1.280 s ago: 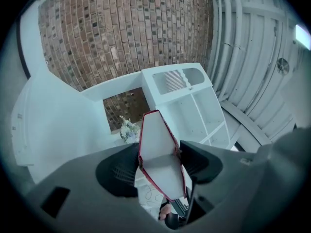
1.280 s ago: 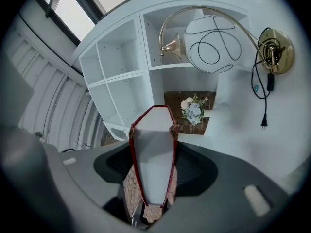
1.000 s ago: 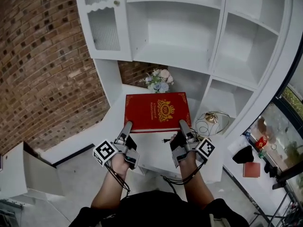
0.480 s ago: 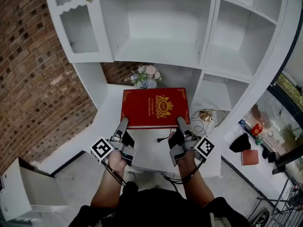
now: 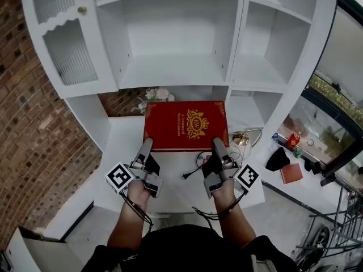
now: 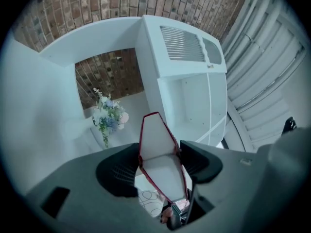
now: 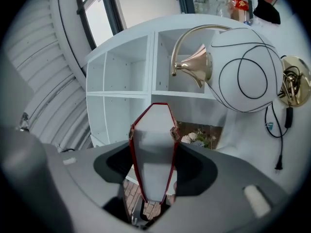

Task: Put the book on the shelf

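A large red book [image 5: 186,124] with a gold crest is held flat above the white counter [image 5: 170,174], in front of the white shelf unit [image 5: 170,44]. My left gripper [image 5: 146,146] is shut on the book's near left edge. My right gripper [image 5: 218,145] is shut on its near right edge. In the left gripper view the book's white page edge [image 6: 158,149] sits clamped between the dark pads of the left gripper [image 6: 156,159]. The right gripper view shows the same book edge [image 7: 153,149] pinched in the right gripper [image 7: 153,161].
A bunch of pale flowers [image 5: 156,95] stands behind the book. A gold horn lamp with a wire globe [image 5: 247,136] sits to the right, and a black cable [image 5: 193,171] lies on the counter. A ribbed-glass cabinet door [image 5: 65,50] is at the upper left. Brick wall on the left.
Both grippers have carried the book a little up and forward towards the shelf unit. The shelf compartments now stand more squarely ahead. Both grips are unchanged.
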A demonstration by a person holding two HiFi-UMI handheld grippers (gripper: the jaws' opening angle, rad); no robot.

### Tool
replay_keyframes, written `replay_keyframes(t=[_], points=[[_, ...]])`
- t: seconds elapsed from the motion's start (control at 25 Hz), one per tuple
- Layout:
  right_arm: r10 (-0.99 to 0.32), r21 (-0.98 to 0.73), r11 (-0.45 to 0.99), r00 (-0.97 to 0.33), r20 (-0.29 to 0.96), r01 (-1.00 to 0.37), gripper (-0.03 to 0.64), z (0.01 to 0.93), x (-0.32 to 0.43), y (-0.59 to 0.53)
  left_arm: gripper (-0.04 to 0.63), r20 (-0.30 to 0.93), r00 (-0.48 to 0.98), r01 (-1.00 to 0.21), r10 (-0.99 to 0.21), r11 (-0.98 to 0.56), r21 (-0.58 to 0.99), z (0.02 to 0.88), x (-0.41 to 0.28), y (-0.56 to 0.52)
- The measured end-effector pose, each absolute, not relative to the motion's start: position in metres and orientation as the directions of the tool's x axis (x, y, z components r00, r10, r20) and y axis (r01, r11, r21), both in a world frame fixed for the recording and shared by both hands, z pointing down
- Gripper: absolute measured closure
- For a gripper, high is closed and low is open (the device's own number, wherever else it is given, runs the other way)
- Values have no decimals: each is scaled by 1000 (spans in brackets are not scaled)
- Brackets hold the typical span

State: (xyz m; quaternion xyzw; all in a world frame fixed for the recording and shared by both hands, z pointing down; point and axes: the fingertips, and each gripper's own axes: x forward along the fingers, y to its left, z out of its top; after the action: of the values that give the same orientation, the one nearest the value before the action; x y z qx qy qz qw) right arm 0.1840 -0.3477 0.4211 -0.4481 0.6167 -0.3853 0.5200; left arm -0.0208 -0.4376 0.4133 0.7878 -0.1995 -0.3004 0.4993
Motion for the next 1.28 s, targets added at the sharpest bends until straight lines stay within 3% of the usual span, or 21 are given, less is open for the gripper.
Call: replay_keyframes(t=[0.28, 0.8, 1.28], points=[[-937, -914, 344, -15, -349, -213, 354, 393, 176, -350, 324, -336, 763, 43, -552, -476, 879, 389, -23, -453], [-904, -865, 425, -69, -423, -267, 354, 347, 164, -383, 322, -404, 721, 60, -563, -530, 846, 354, -44, -471], [-892, -862, 450, -61, -448, -235, 353, 324, 179, -417, 316, -381, 726, -51, -572, -598, 800, 328, -39, -486]])
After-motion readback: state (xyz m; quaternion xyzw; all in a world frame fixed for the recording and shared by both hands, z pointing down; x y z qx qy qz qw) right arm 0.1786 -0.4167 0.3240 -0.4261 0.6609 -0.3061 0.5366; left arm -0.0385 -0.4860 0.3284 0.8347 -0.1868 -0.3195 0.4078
